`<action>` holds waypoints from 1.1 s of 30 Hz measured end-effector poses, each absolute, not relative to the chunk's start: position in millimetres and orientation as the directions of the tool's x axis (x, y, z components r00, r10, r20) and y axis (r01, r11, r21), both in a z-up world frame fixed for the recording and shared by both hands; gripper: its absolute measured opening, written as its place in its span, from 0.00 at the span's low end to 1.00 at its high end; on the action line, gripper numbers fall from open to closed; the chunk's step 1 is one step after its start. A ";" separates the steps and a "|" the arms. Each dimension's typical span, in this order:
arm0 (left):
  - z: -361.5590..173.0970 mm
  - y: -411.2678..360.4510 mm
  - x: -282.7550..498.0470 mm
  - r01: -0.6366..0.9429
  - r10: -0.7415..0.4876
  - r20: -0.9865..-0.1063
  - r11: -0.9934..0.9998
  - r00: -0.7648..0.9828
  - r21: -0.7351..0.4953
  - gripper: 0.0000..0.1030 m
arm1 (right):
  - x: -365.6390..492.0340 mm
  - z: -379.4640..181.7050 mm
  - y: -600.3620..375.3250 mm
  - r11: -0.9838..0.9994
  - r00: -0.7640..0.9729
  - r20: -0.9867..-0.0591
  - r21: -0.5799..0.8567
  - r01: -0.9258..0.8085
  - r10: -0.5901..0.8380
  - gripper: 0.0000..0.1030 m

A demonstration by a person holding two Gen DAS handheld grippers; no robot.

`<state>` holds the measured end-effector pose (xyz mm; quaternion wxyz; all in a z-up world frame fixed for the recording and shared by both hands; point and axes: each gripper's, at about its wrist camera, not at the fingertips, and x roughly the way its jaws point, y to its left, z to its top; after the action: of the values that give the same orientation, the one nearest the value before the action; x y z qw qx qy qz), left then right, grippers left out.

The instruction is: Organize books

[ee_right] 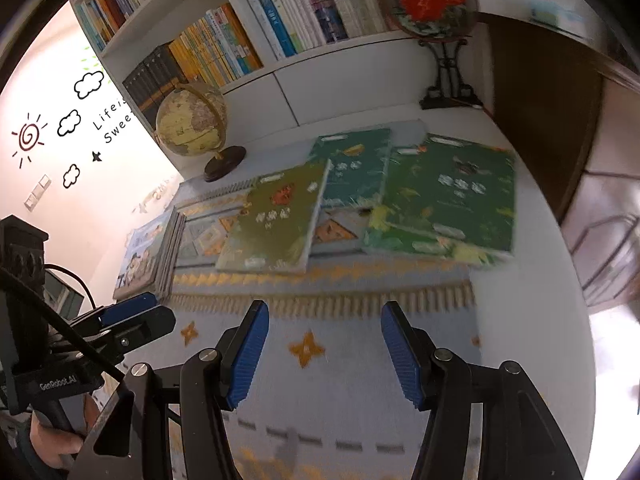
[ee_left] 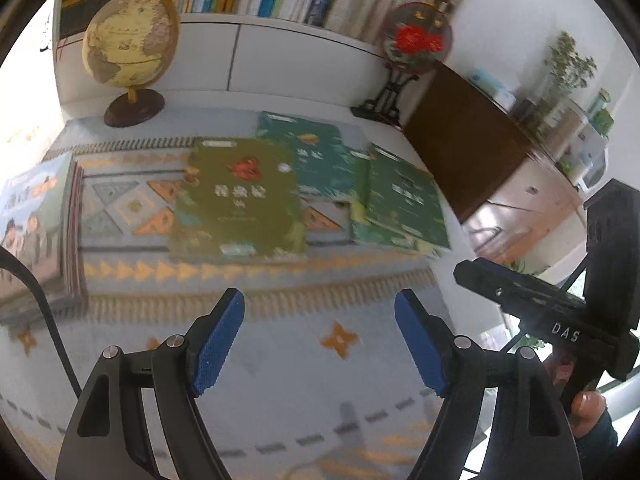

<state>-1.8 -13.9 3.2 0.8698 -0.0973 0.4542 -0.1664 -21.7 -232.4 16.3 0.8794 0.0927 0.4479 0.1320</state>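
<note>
Both grippers hover with jaws spread and nothing between them: the left gripper (ee_left: 320, 344) at lower centre of its view, the right gripper (ee_right: 324, 354) likewise. The task's books lie mid-frame on the patterned, fringed grey woven mat (ee_left: 280, 360): a flat olive-green hardcover book (ee_left: 240, 204), a teal-green book (ee_left: 320, 156) partly beneath it, a dark green book (ee_left: 404, 200) to the right, and a stack of thin illustrated books (ee_left: 40, 236) at left. Risk, as judged: glossy overlapping covers may slide when pinched, dragging neighbours or bunching the mat; a sweeping reach could strike the round yellowed globe on its wooden base (ee_left: 130, 50).
</note>
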 end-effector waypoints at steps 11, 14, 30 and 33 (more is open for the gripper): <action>-74.3 48.8 120.5 0.103 -0.331 -0.832 0.942 0.445 -0.319 0.80 | 90.4 -38.4 -185.6 0.951 0.460 -0.835 0.299 -0.083 0.303 0.55; -91.6 57.0 138.1 0.085 -0.325 -0.844 0.944 0.426 -0.320 0.80 | 107.8 -55.7 -178.1 0.953 0.447 -0.845 0.294 -0.071 0.294 0.55; -123.3 62.9 161.8 0.101 -0.381 -0.829 0.922 0.409 -0.373 0.80 | 156.5 -108.9 -152.1 0.977 0.385 -0.898 0.190 -0.101 0.215 0.37; -123.4 64.3 163.9 0.101 -0.392 -0.824 0.917 0.409 -0.386 0.80 | 159.1 -113.6 -148.2 0.976 0.367 -0.905 0.185 -0.114 0.214 0.37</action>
<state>163.9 64.3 -123.4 0.8277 -0.1388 0.5229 -0.1489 159.1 -148.2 -113.6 0.8255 0.0453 0.5537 0.0992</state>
